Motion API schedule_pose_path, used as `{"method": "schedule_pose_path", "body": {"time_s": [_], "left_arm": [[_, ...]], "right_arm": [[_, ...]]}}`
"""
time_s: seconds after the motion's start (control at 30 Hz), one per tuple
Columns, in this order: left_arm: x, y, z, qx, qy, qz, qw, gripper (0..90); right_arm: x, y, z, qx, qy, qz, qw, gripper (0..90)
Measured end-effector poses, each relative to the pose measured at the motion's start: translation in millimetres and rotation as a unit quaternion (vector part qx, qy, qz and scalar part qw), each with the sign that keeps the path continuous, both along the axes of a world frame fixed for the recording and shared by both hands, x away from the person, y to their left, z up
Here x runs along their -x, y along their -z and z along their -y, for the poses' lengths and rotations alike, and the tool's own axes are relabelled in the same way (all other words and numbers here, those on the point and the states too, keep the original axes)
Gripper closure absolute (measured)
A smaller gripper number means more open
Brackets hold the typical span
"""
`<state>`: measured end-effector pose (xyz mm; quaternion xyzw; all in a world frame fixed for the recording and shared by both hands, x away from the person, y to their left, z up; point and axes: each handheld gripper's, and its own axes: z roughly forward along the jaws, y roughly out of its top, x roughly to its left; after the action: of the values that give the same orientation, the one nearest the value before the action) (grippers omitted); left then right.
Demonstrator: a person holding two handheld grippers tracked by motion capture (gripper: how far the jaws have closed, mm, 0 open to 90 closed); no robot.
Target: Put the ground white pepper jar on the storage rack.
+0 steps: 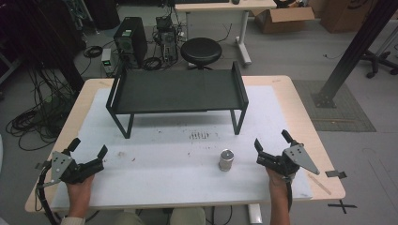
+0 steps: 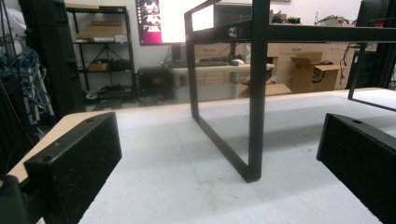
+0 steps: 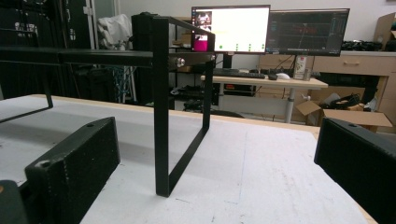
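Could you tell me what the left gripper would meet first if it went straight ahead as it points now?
Probably the rack's near left leg: it stands on the mat between the open jaws of the left gripper, though slightly right of centre.

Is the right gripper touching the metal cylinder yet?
Apart. In the high view the right gripper sits to the right of the metal cylinder, jaws open, with bare white mat plainly visible between them.

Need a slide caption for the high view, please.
Open left gripper and right gripper flank a metal cylinder before the black shelf.
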<state>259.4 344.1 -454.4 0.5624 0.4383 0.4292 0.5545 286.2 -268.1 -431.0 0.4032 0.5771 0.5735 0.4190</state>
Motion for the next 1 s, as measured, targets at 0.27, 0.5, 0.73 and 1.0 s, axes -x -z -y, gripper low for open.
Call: {"method": "schedule_pose_path", "body": {"time_s": [0.27,0.5,0.73,1.0], "left_arm": [[0.1,0.0,0.0,0.0,0.0,0.0,1.0,0.2],[-0.1,0.0,0.0,0.0,0.0,0.0,1.0,0.2],[0.0,0.0,0.1,0.0,0.0,0.0,1.0,0.2],[-0.1,0.0,0.0,0.0,0.0,0.0,1.0,0.2]], "right_arm": [[3.8,-8.0,-1.8,-0.004,-0.008,-0.011,0.9999,0.0],[9.8,-16.6,-5.5,-0.006,-0.017,-0.018,0.9997,0.0],[16.8,-20.2,-10.9,-0.004,-0.026,-0.03,0.9992,0.0],[25.4,-27.4,-21.6,0.003,-0.041,-0.032,0.9986,0.0]]}}
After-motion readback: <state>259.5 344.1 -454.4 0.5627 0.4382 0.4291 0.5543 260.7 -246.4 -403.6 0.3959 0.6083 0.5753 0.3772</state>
